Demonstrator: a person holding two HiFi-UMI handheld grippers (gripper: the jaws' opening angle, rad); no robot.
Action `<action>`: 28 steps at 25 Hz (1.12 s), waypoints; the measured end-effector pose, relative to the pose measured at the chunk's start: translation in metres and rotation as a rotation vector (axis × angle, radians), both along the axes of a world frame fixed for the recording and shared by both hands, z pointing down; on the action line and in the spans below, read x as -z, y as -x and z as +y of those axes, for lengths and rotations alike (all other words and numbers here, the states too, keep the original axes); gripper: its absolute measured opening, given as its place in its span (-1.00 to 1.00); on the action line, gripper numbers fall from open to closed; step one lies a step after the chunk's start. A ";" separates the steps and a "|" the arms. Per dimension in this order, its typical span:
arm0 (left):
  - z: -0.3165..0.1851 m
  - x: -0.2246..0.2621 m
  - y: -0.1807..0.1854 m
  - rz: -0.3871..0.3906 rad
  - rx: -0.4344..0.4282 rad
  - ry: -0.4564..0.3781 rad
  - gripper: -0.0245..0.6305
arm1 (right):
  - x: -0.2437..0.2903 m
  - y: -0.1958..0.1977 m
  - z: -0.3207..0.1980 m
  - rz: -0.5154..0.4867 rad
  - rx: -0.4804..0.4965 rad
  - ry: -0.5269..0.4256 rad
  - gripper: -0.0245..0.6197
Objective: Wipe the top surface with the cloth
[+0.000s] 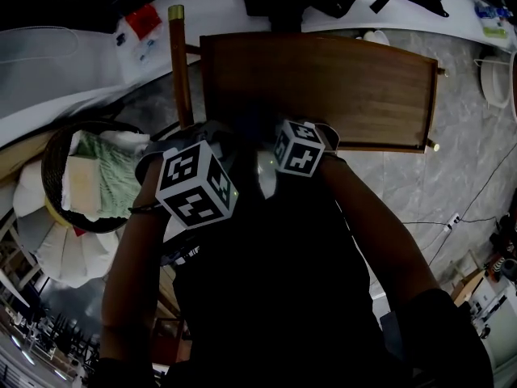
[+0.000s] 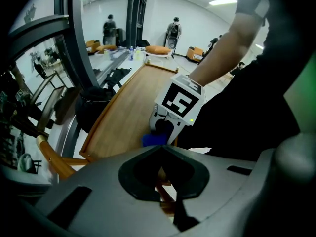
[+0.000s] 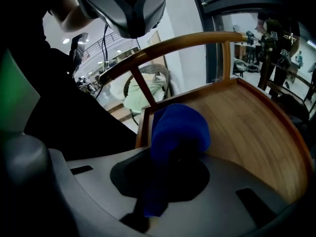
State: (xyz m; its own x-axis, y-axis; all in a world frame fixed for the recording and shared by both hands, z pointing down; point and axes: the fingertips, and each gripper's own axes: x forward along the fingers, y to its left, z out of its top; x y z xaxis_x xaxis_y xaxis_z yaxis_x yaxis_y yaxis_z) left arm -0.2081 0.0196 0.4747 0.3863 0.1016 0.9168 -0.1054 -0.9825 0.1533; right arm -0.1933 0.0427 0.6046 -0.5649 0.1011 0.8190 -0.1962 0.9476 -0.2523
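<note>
Two grippers in play, and you had them side by side over the near edge of the one wooden top (image 1: 339, 87). Your right gripper (image 3: 173, 167) had its jaws clamped on the single blue cloth (image 3: 180, 127). The cloth bulged out past the jaw tips in a rounded wad, with a tail of it trailing back between the jaws. That wad sat at the near left corner of the wood; whether it touched the surface I could not tell. The rest of the wooden top ran out bare ahead and to the right of those jaws.

Your left gripper (image 2: 161, 148) had its jaws pressed together with nothing between them. Just beyond their tips, its view showed the right gripper's marker cube (image 2: 180, 100) and a scrap of the blue cloth under it.

Two marker cubes showed from above, one on the left gripper (image 1: 196, 184) and one on the right (image 1: 299, 148), close together. One curved wooden rail (image 3: 173, 43) arched above the right jaws on two spindles. Off to the left of the left jaws sat one wicker basket (image 1: 55, 164) with pale fabric in it.
</note>
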 end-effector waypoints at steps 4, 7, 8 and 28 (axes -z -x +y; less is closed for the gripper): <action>0.006 0.001 0.000 -0.003 -0.006 0.005 -0.90 | -0.002 0.001 0.012 0.011 0.036 0.024 -0.71; 0.008 -0.001 -0.002 -0.009 -0.008 0.013 -0.90 | -0.001 0.002 0.014 0.015 0.058 0.049 -0.71; 0.008 -0.001 -0.004 -0.011 -0.010 0.017 -0.90 | 0.000 0.003 0.014 0.013 0.064 0.058 -0.71; -0.142 0.010 -0.052 0.010 0.048 -0.118 -0.90 | 0.057 -0.072 -0.177 -0.099 -0.220 -0.187 -0.71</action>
State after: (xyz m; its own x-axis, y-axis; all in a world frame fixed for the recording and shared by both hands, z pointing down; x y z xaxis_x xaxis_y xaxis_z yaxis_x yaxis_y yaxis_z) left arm -0.1559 -0.1225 0.4643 0.3977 -0.0255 0.9171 -0.1514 -0.9877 0.0381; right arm -0.1217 -0.1344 0.5472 -0.6342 -0.1804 0.7518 -0.3855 0.9167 -0.1052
